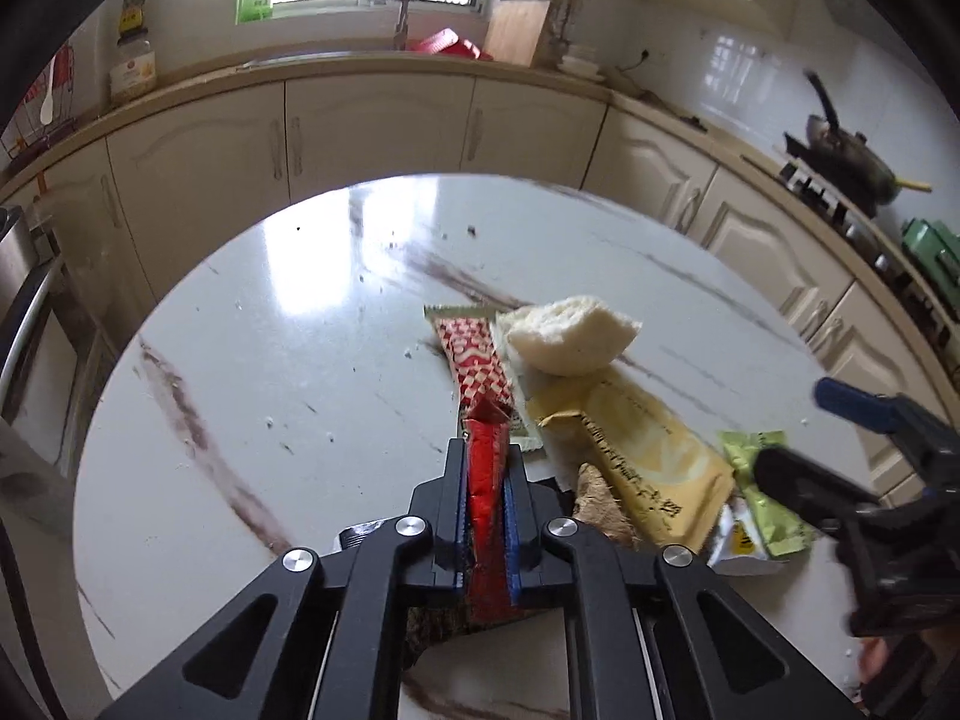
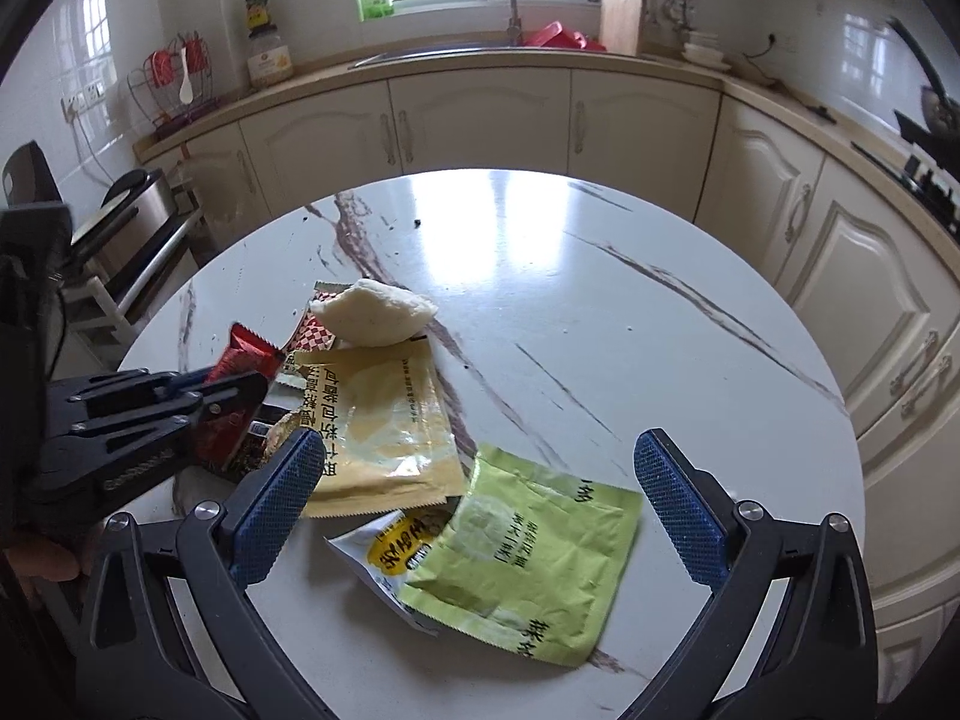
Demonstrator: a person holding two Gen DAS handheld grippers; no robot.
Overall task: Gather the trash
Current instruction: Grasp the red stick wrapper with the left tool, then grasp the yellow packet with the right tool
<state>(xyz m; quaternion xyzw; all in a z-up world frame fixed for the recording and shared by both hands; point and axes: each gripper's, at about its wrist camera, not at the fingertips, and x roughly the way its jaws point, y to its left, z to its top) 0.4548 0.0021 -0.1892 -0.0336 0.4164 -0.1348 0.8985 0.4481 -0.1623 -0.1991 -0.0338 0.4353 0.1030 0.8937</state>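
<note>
On the round marble table lies a heap of trash. My left gripper is shut on a red wrapper, which sticks up between its blue pads; from the right wrist view the same left gripper pinches that red wrapper. A torn piece of white bread rests on a red-checked wrapper and a yellow packet. My right gripper stands open above a green packet and a white-yellow packet. In the left wrist view the right gripper comes in from the right.
Crumbs dot the table's far side. Cream cabinets ring the table, with a sink and tap under the window. A pan sits on the stove at right. A jar and wire rack stand on the counter at left.
</note>
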